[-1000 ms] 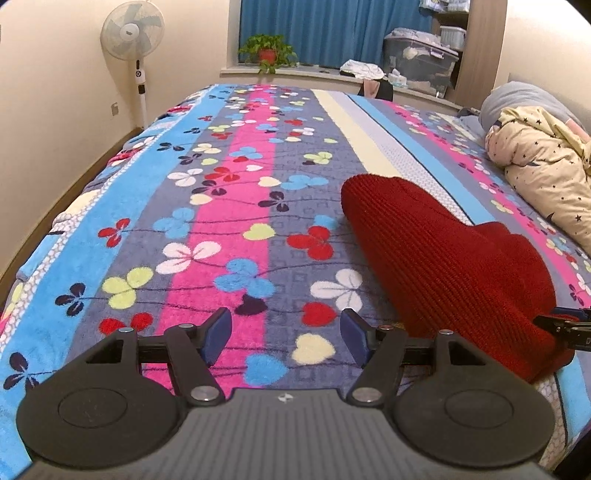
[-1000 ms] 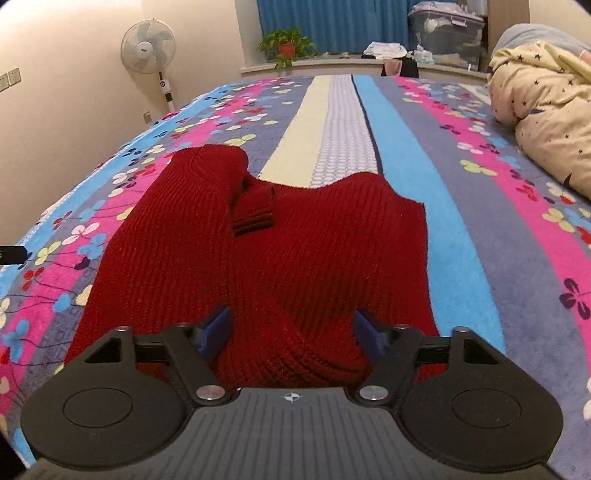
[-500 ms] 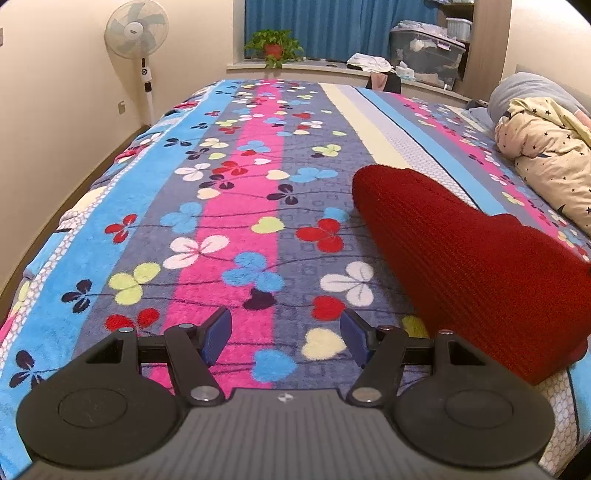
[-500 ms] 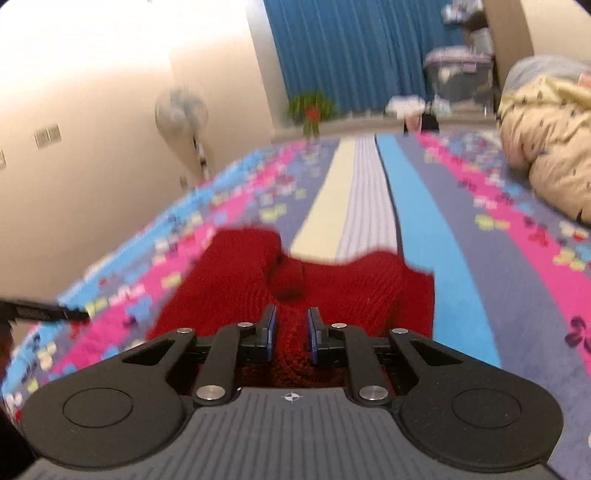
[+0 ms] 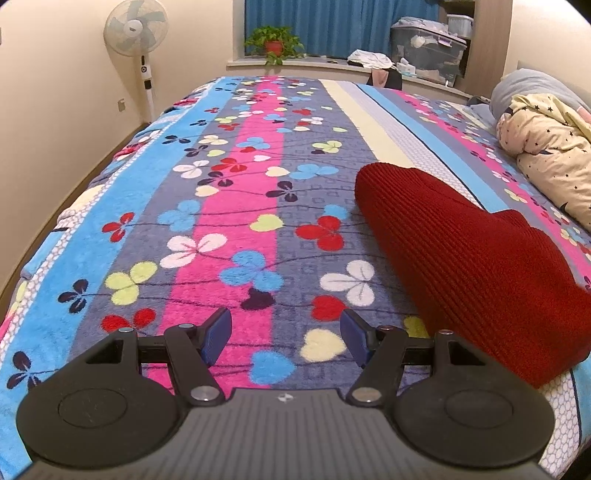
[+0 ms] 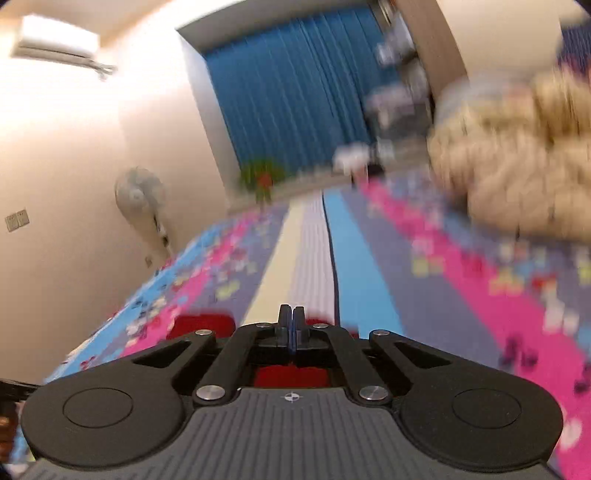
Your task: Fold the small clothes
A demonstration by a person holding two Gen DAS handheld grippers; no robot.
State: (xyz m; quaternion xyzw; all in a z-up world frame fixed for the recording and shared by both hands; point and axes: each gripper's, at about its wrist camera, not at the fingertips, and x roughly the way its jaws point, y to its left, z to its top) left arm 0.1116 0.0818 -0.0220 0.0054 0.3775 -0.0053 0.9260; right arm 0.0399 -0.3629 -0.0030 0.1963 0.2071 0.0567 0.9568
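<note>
A red knit sweater (image 5: 461, 266) lies bunched on the flowered bed blanket (image 5: 229, 221), to the right of my left gripper (image 5: 286, 328). That gripper hovers open over bare blanket, with nothing between its blue pads. In the blurred right wrist view my right gripper (image 6: 291, 317) has its jaws pressed together. Red sweater fabric (image 6: 291, 376) shows directly under them and at both sides of the fingers. The pinch point itself is hidden behind the fingers. The right gripper points along the bed toward the blue curtain.
A rolled cream quilt with stars (image 5: 546, 155) and a grey pillow lie at the bed's right side. A standing fan (image 5: 135, 27) is by the left wall. A potted plant (image 5: 275, 40) and a storage box (image 5: 428, 40) sit on the far window ledge.
My right gripper closed over the sweater's near edge, then rose and tilted up toward the curtain. In the left wrist view the sweater's right side has changed outline. The left gripper stayed open and almost still.
</note>
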